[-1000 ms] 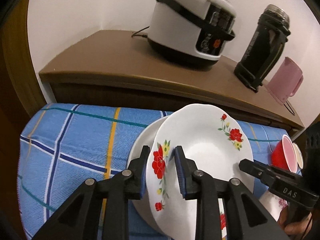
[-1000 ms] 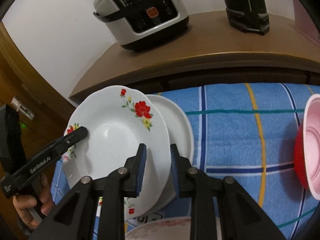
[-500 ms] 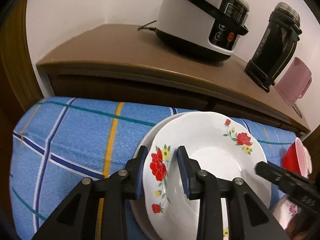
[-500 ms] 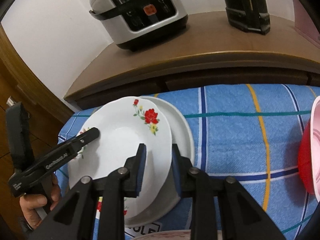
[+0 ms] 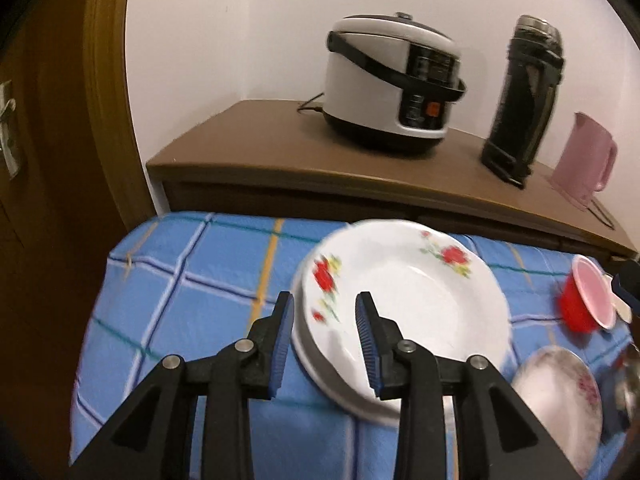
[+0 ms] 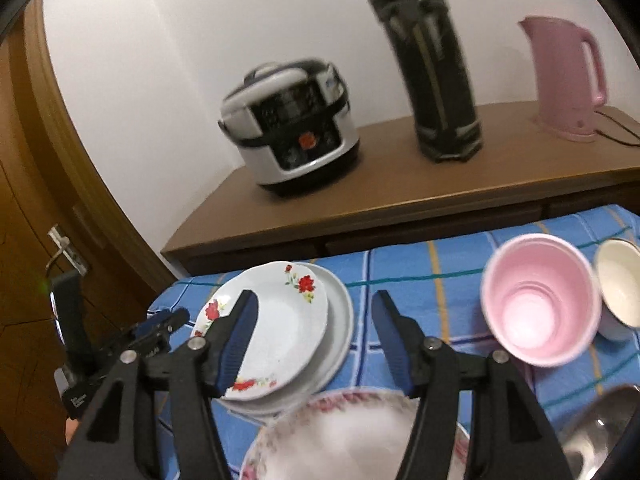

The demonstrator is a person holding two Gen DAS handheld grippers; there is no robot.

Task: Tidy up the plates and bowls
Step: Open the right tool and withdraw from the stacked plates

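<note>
A white plate with red flowers [image 5: 404, 304] lies on a plain white plate [image 5: 320, 376] on the blue checked tablecloth [image 5: 192, 292]. It also shows in the right wrist view [image 6: 280, 328]. My left gripper [image 5: 324, 340] is open, its jaws straddling the stack's near rim without touching. My right gripper [image 6: 316, 340] is open wide above the stack's right side, holding nothing. A pink-patterned bowl [image 6: 352, 436] sits just below it. The left gripper shows at the left of the right wrist view [image 6: 160, 328].
A red cup with pink inside [image 6: 540, 300] and a cream bowl [image 6: 620, 284] stand on the right. A metal bowl [image 6: 600, 432] is at the lower right. Behind, a brown sideboard [image 5: 360, 176] carries a rice cooker [image 5: 388, 84], a black thermos [image 5: 524, 96] and a pink kettle [image 5: 584, 160].
Both grippers have let go of the flowered plate, opened and drawn back. The plate now lies flat on the plain plate.
</note>
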